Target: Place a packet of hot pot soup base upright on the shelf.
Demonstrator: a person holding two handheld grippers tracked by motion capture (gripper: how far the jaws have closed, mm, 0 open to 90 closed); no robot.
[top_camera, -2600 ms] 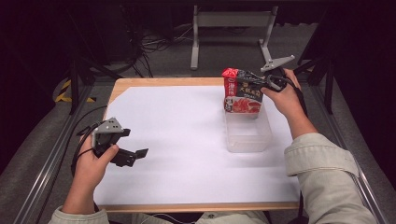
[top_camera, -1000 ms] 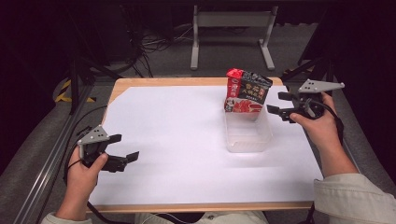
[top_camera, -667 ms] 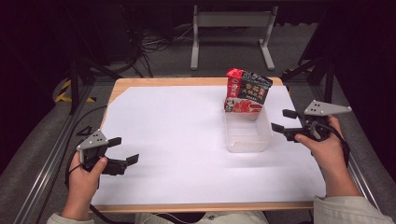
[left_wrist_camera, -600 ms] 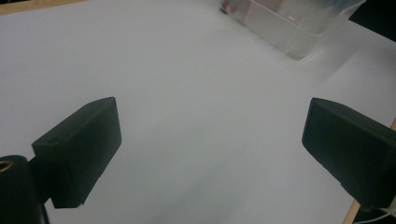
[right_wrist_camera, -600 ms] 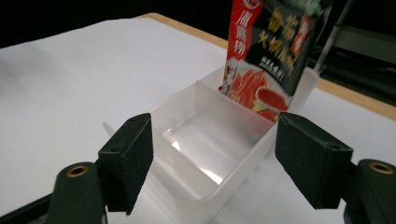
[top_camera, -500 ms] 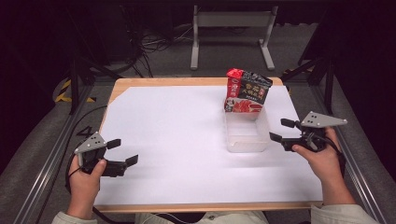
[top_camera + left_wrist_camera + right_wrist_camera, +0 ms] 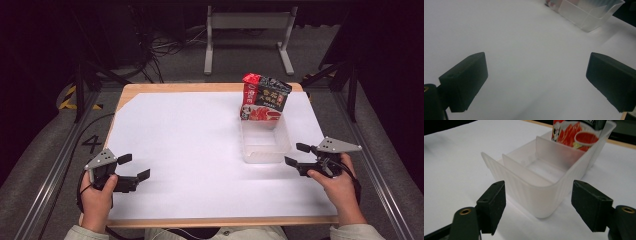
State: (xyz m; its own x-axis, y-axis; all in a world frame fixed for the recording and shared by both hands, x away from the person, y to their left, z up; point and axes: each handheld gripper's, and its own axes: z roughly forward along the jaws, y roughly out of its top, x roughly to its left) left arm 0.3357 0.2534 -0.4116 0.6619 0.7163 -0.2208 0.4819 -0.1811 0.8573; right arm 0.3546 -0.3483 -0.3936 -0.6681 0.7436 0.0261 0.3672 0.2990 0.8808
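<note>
Snack packet [image 7: 264, 97] upright in far compartment of clear tray [image 7: 265, 150], well beyond right hand-held gripper [image 7: 296, 155], released; left hand-held gripper [image 7: 134, 167] released, far off.

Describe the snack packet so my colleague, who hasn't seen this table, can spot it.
On the white table, look toward the far right for the clear plastic bin. The packet stands upright in its far compartment, the lone red-and-black printed item.
</note>
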